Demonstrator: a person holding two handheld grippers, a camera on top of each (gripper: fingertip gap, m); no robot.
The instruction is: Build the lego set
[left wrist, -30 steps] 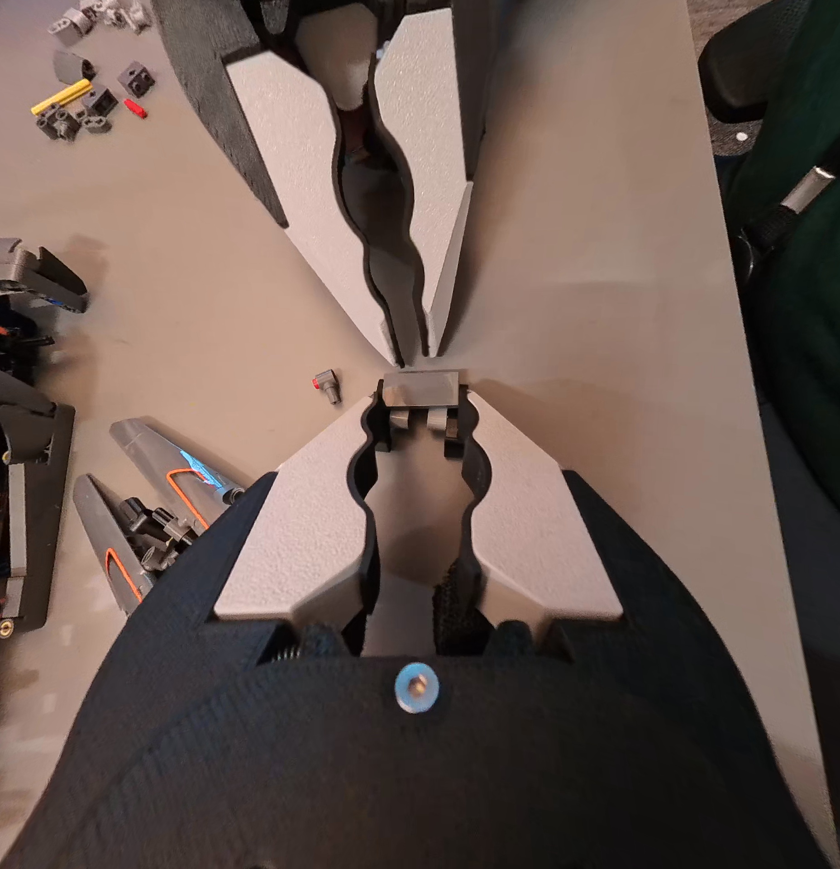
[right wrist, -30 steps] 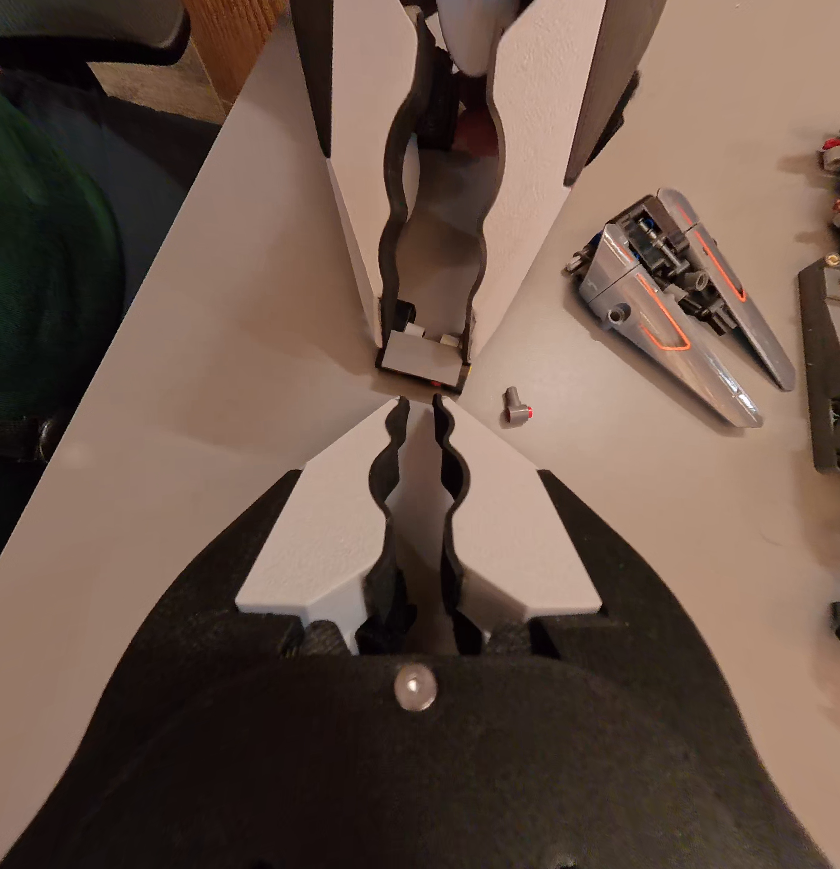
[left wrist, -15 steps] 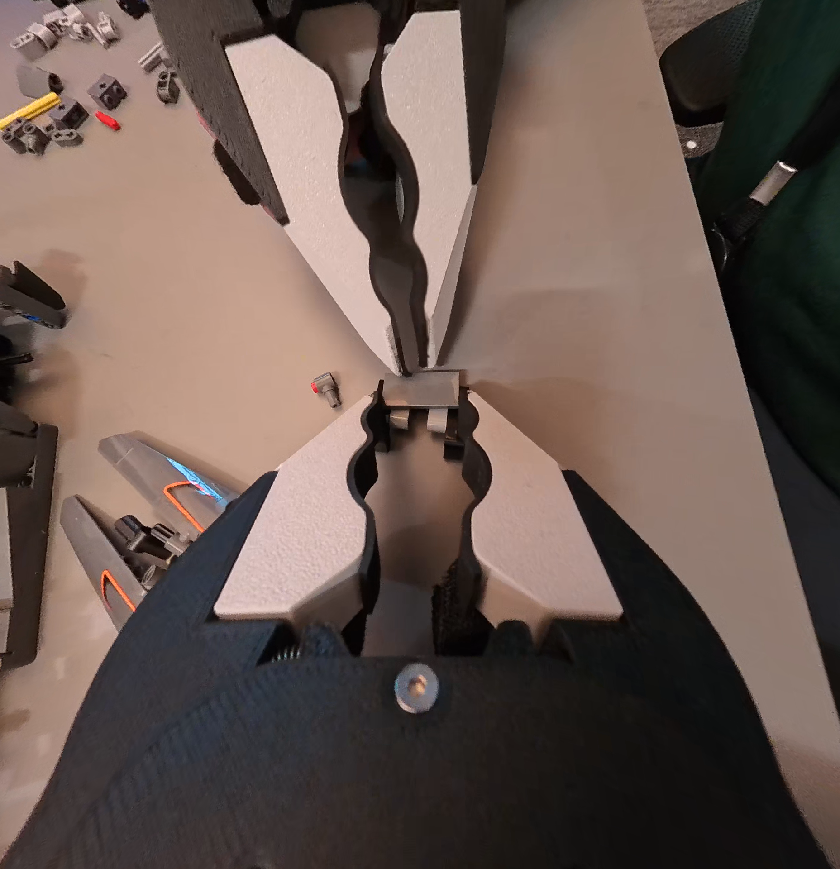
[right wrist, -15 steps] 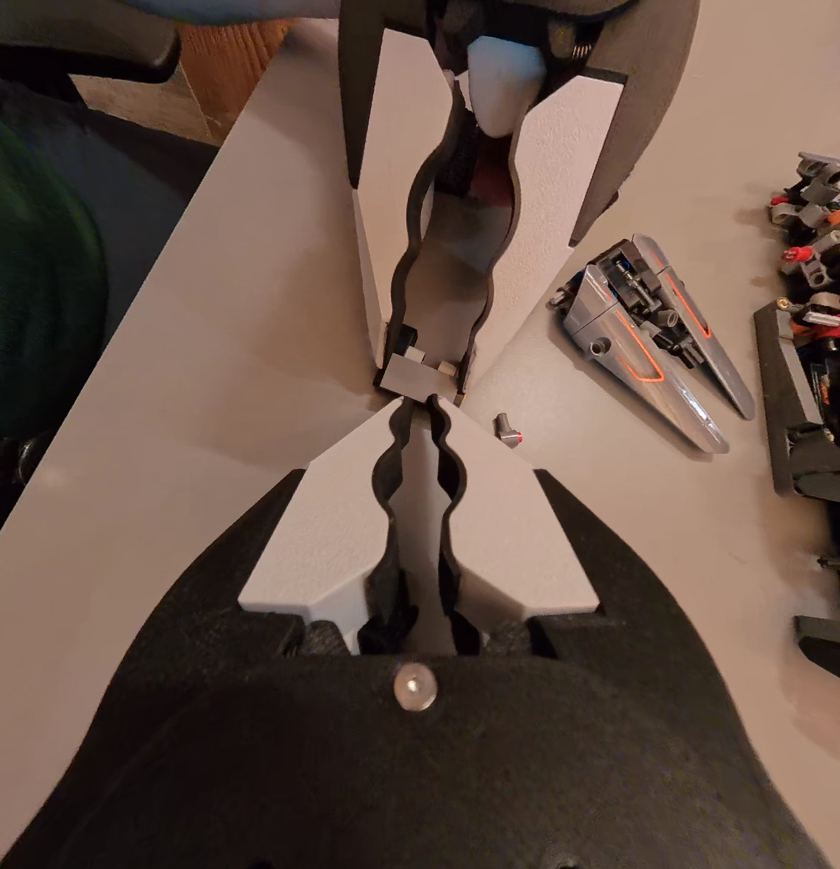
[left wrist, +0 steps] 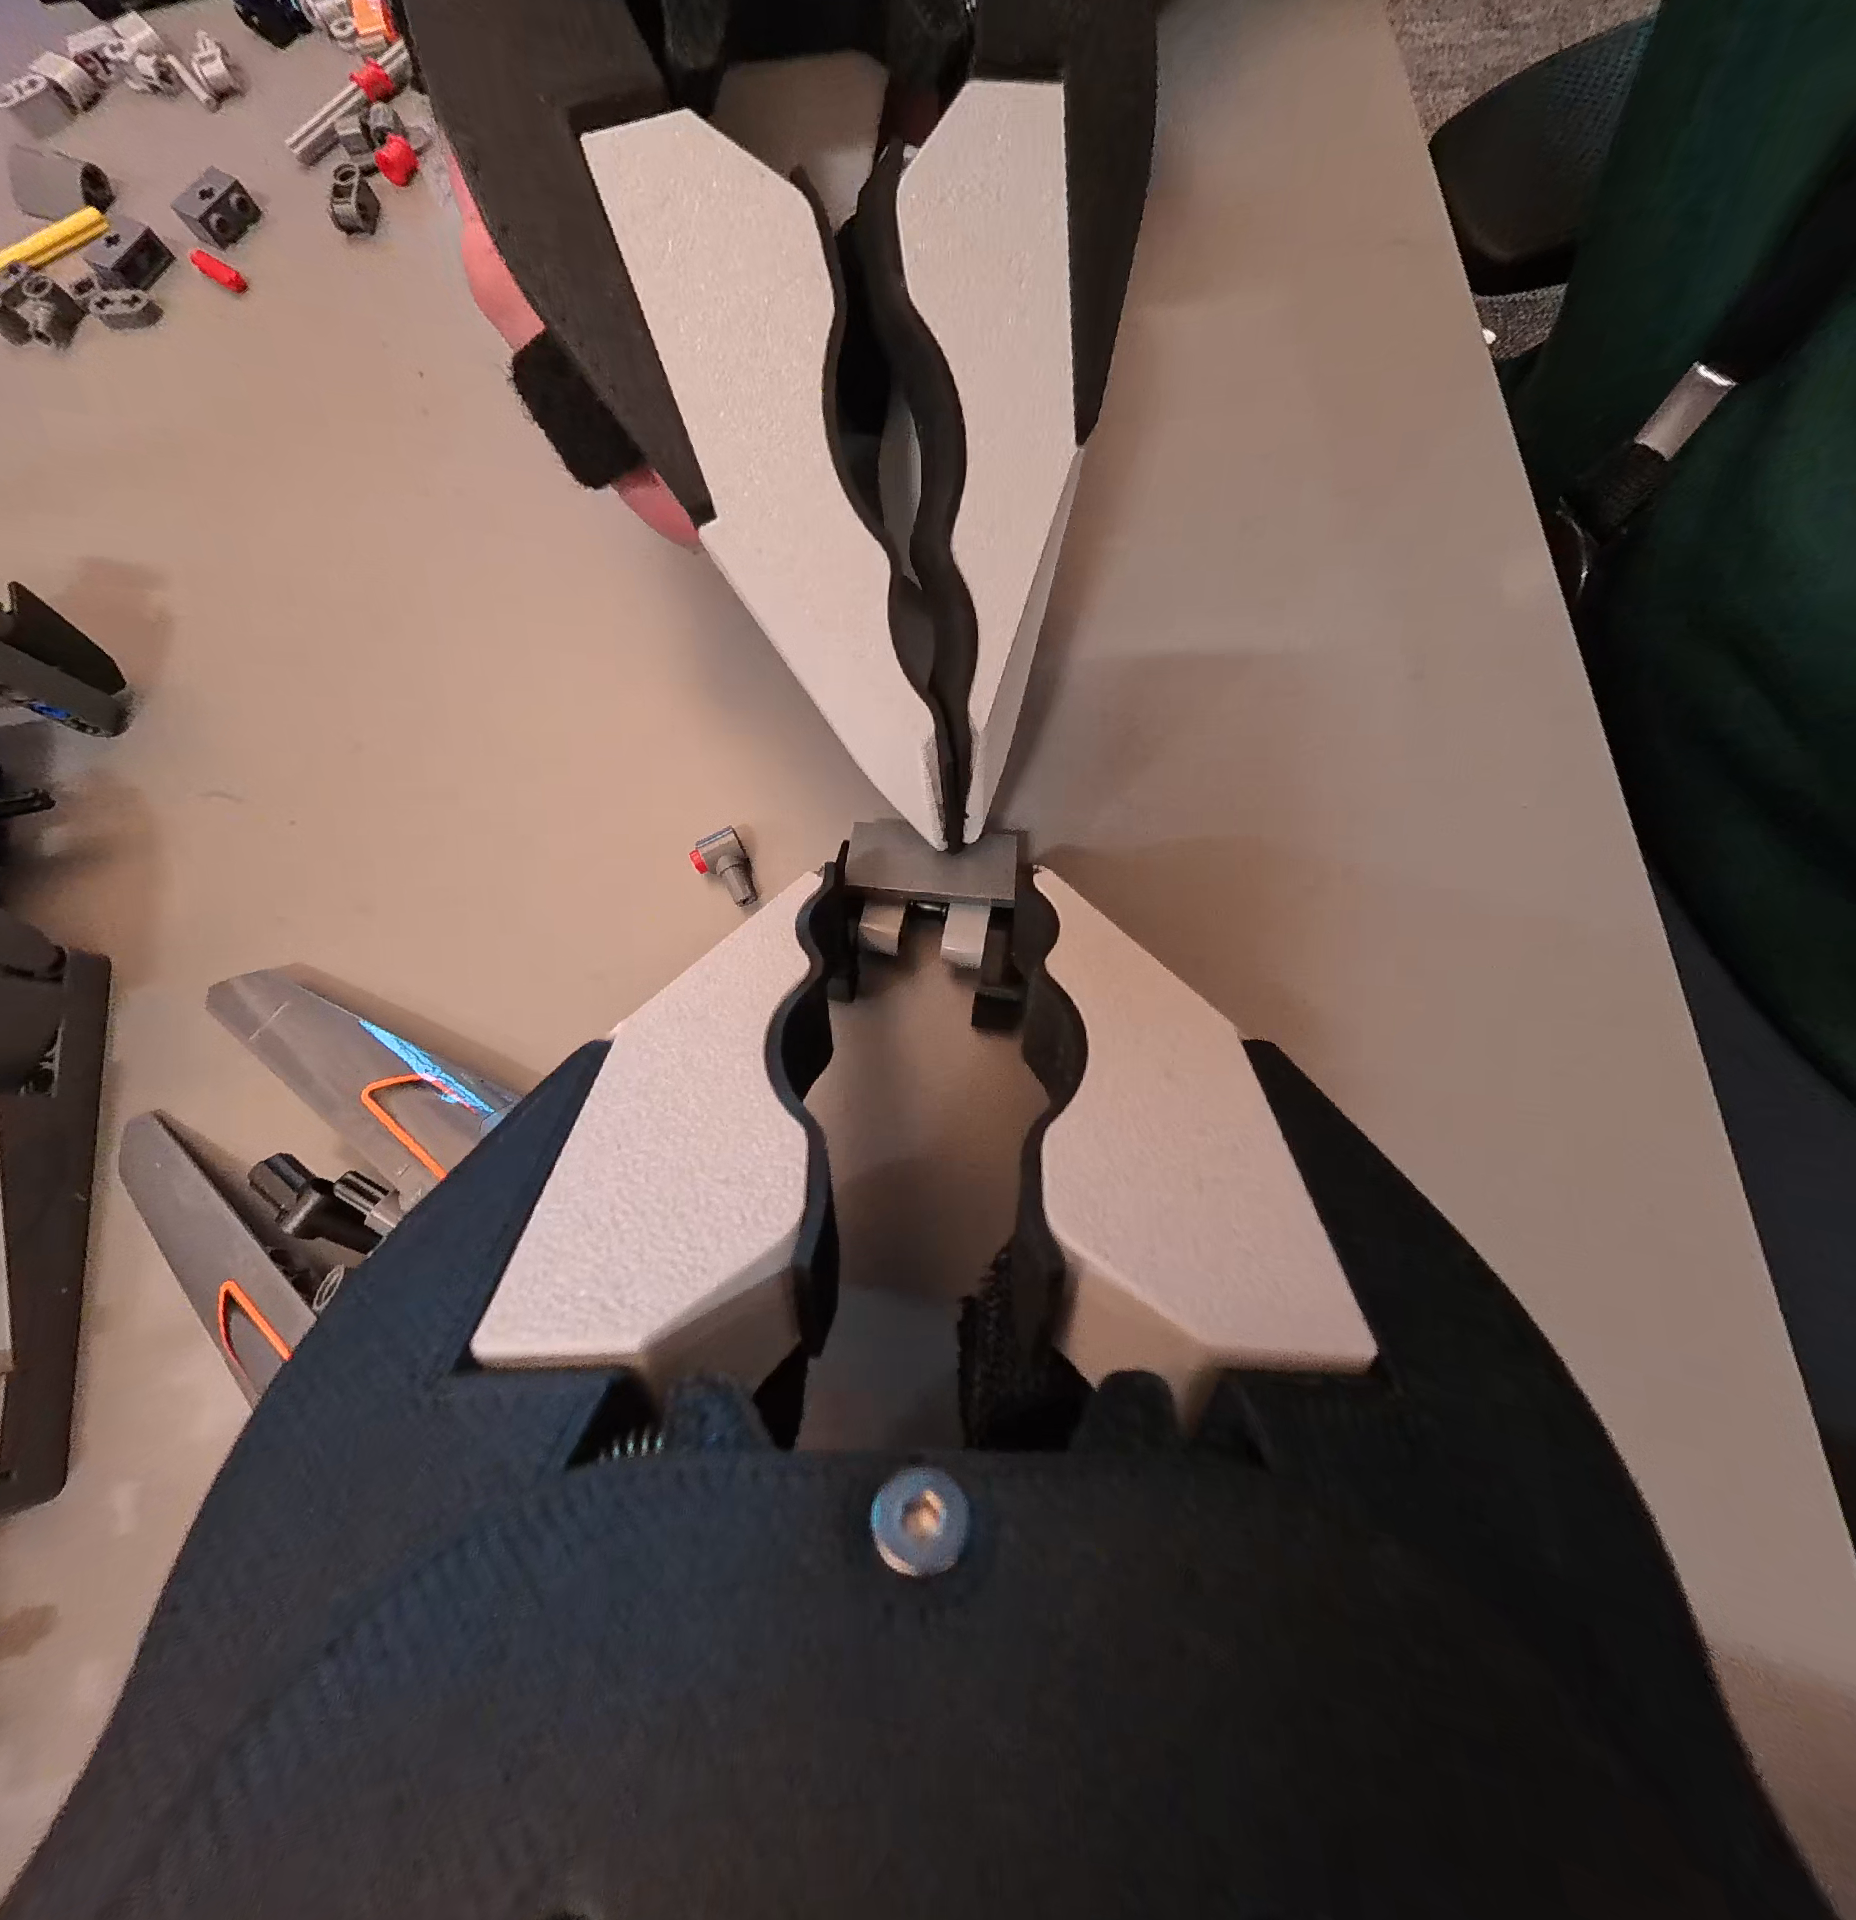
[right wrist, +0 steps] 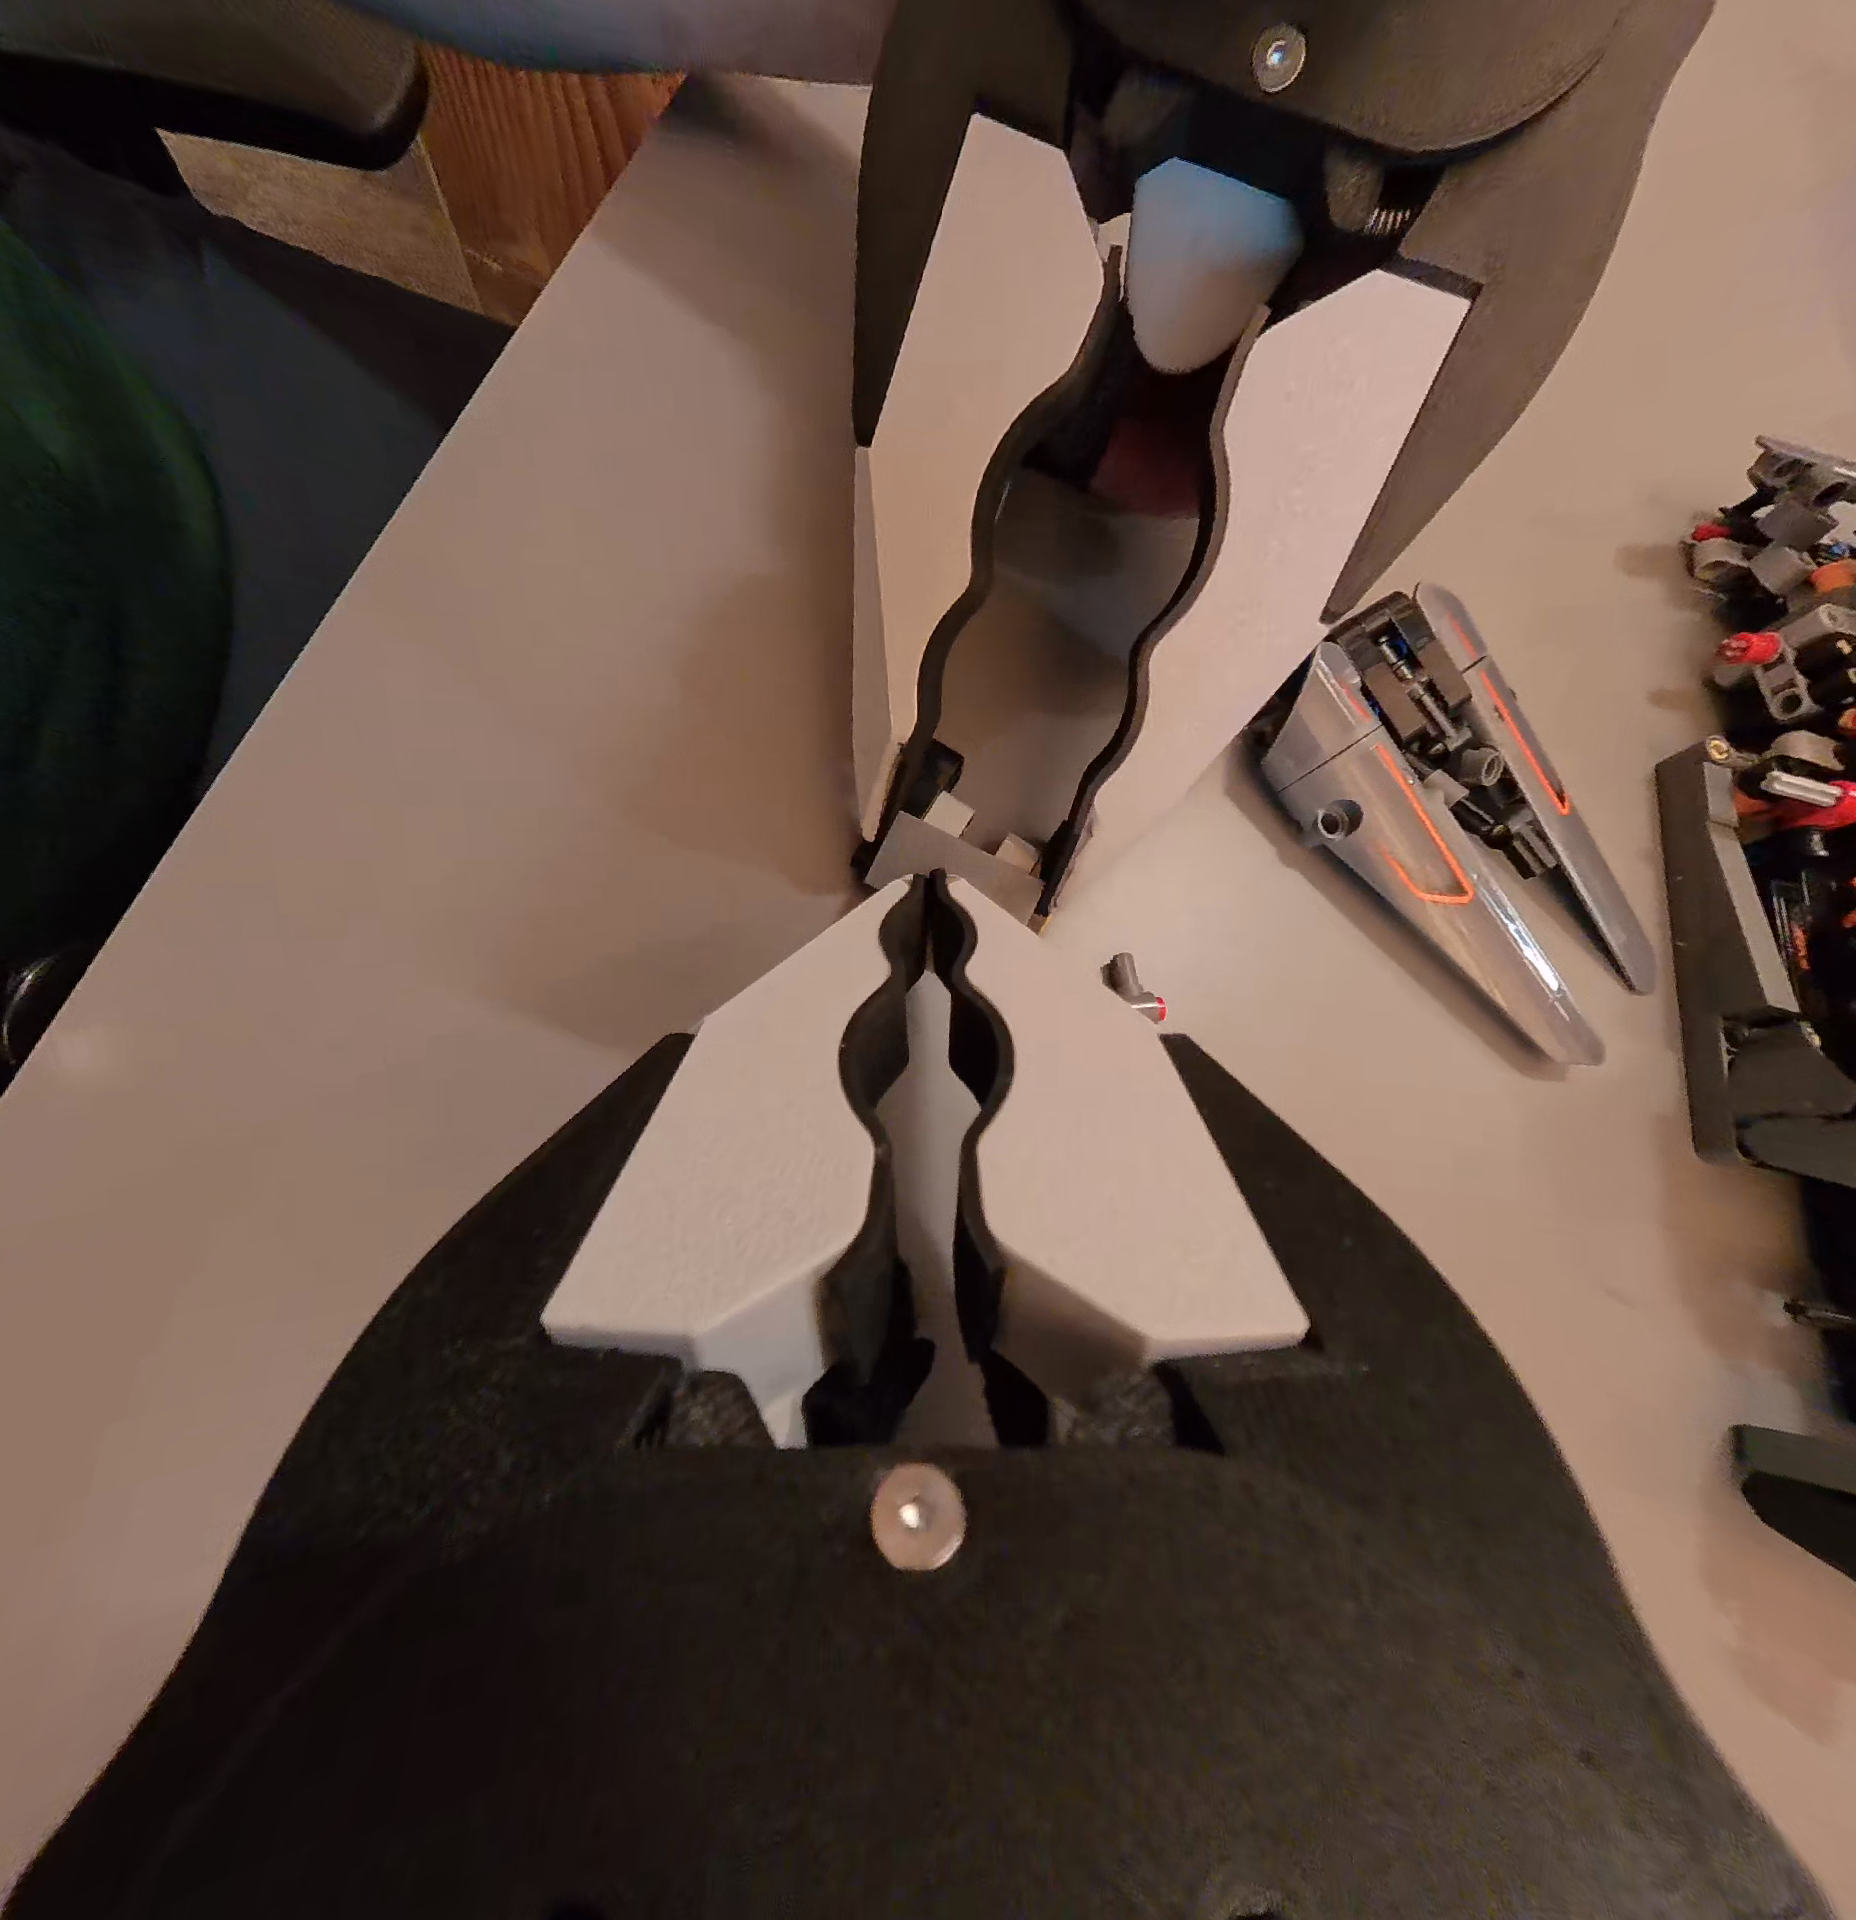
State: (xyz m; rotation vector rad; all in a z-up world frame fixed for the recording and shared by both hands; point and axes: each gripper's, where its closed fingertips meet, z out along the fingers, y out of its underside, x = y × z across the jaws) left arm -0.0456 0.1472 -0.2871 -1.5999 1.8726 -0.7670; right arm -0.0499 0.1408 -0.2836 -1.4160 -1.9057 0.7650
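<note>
Left wrist view showed your left gripper (left wrist: 929,935) clamped on the grey piece (left wrist: 929,871), your right gripper (left wrist: 953,831) closed against it; you needed steady, square pressure.

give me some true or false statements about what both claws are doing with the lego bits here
1. The left claw grips a small grey assembly at its tips. True.
2. The right claw is wide open. False: its tips are shut together, pressing on the grey assembly's flat top.
3. A small grey pin with a red end lies loose on the table beside the claws. True.
4. The grey wing piece with orange lines is held by the right claw. False: it lies on the table, untouched.
5. Loose parts lie scattered on the table in the left wrist view. True.
</note>
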